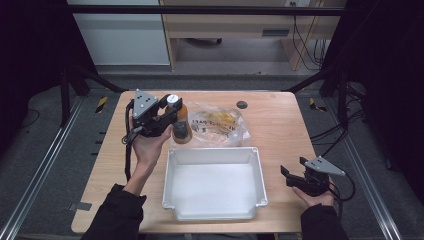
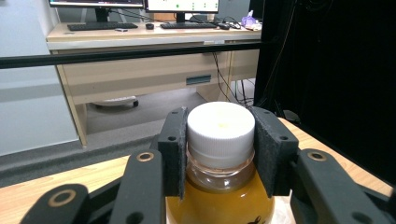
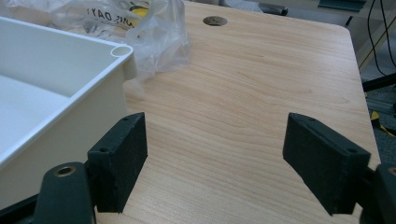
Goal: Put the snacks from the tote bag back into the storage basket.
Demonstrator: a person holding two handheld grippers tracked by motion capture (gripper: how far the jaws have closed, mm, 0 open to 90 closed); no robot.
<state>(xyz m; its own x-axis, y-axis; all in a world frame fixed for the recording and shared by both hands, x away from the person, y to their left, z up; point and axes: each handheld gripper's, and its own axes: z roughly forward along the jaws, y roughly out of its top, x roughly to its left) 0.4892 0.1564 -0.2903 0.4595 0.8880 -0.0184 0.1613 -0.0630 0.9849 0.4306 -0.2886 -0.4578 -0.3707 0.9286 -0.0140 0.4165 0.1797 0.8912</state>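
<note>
Toward the far left corner of the counter [image 1: 280, 130], the left gripper [image 1: 172, 112] is held up in the person's left hand [image 1: 146, 147]. Its fingers [image 2: 173, 149] are clamped on a bottle of amber liquid [image 1: 180, 125], pressing on either side of the white screw cap [image 2: 220, 133] and the clear neck beneath it. From the high view the bottle stands upright or nearly so, its base close to the wood just beyond the far left corner of the tray; whether it touches the counter I cannot tell.

Just beside the bottle, to its right, a crumpled clear plastic bag [image 1: 220, 125] with black lettering and something yellow inside lies along the far edge of the tray. Nearer the person, at the middle of the counter, sits the white plastic tray [image 1: 214, 150], shallow and rectangular, reaching almost to the near edge. A small round dark grommet [image 1: 242, 104] is set into the wood near the far edge.

At the near right corner, well apart from the bottle, the right gripper [image 1: 292, 175] rests in the person's right hand [image 1: 315, 199]. Its fingers [image 3: 119, 156] stand wide apart above bare wood, gripping nothing, beside the tray's right wall.
</note>
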